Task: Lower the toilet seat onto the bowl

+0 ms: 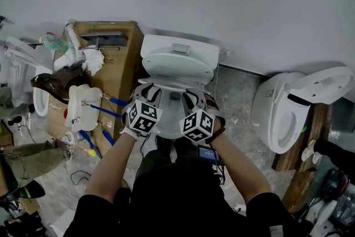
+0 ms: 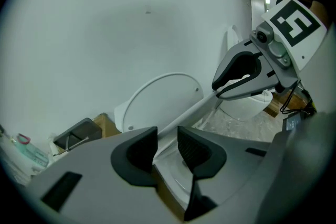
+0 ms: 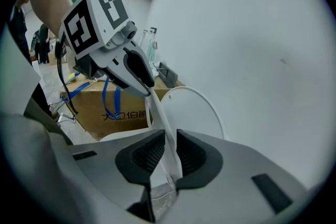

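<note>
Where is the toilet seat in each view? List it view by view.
Head view: toilet seat, picture centre.
Left gripper view: thin white band, lower centre rising rightwards.
Right gripper view: thin white band, lower centre rising leftwards.
Shared landmark: cardboard box, left of it in every view.

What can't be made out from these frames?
- Bowl rim: head view, covered by left gripper, right gripper and toilet seat.
- Seat-to-bowl gap: neither gripper view shows it; each gripper's own fingers block it.
- Carton print: right gripper view, partly behind left gripper.
</note>
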The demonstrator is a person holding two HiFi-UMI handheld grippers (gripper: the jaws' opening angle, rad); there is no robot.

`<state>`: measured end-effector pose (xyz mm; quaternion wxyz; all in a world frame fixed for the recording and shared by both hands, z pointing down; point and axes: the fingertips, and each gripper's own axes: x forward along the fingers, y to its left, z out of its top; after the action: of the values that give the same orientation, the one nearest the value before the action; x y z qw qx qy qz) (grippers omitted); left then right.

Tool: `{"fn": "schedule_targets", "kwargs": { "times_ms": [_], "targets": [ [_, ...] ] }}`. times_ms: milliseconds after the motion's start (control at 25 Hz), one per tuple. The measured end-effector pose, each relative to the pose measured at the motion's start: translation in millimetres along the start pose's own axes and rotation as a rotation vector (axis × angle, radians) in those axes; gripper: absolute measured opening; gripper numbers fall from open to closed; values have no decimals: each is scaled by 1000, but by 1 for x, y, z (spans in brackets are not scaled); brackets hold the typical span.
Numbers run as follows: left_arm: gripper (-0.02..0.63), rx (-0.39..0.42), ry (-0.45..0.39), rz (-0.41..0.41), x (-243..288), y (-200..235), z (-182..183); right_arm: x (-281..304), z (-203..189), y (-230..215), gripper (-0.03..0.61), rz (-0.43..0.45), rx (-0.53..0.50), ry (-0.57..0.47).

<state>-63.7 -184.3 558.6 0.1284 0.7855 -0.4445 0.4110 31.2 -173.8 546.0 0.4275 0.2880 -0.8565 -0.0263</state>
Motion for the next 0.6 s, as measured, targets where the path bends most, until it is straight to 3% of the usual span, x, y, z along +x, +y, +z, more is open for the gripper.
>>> {"fn": "schedule_targets", "kwargs": {
  "times_ms": [600],
  "targets": [
    [126,93,-28,-147,-25,-26,-48,-11,-17,57,75,-73,48,139]
  ]
}}
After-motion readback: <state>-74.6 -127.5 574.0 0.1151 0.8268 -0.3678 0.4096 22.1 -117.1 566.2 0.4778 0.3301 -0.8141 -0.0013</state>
